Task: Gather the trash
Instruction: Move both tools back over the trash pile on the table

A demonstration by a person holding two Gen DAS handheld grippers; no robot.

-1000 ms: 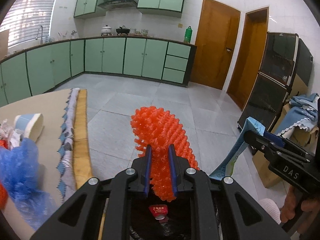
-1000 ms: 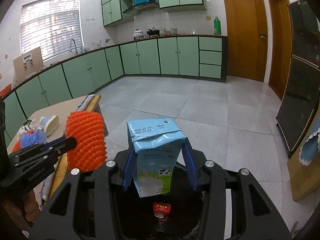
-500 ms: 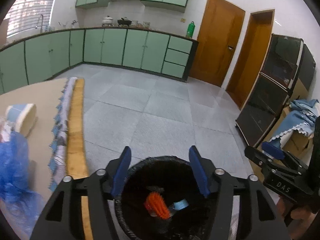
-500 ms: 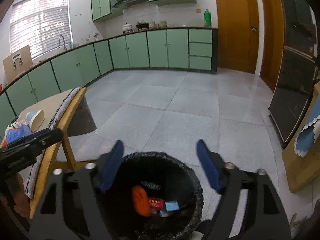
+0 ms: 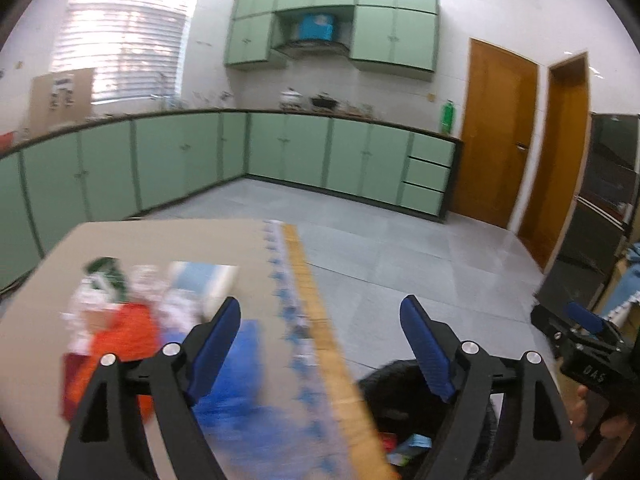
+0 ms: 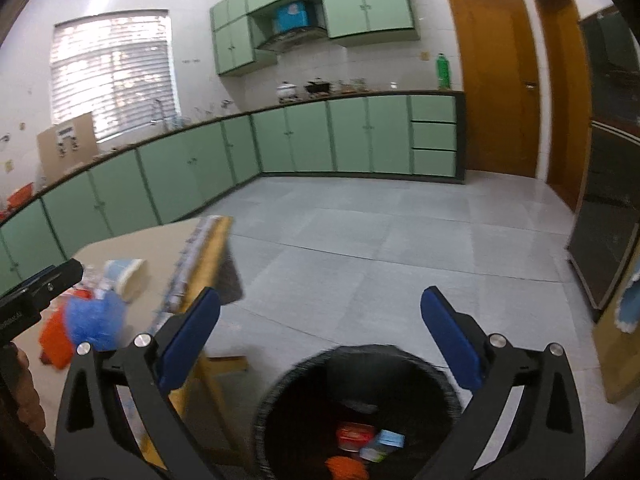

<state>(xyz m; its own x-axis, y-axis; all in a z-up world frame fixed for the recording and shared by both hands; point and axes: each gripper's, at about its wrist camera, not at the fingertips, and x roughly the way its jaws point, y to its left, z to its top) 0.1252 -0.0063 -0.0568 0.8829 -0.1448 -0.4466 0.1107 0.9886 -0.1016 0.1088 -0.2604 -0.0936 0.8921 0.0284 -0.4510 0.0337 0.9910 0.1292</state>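
Over bin (image 6: 280, 396): both grippers' jaws opening wide, nothing between.

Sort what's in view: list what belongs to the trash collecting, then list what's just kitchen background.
Job:
black bin, holding dropped trash
blue plastic bag
orange wrapper
paper cup
table

Background:
green cabinets
green bottle
wooden door

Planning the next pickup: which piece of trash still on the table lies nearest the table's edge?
The blue plastic bag, crumpled closest to the fringed table edge. The orange net lies behind it, farther in, and the paper cup sits farther back.
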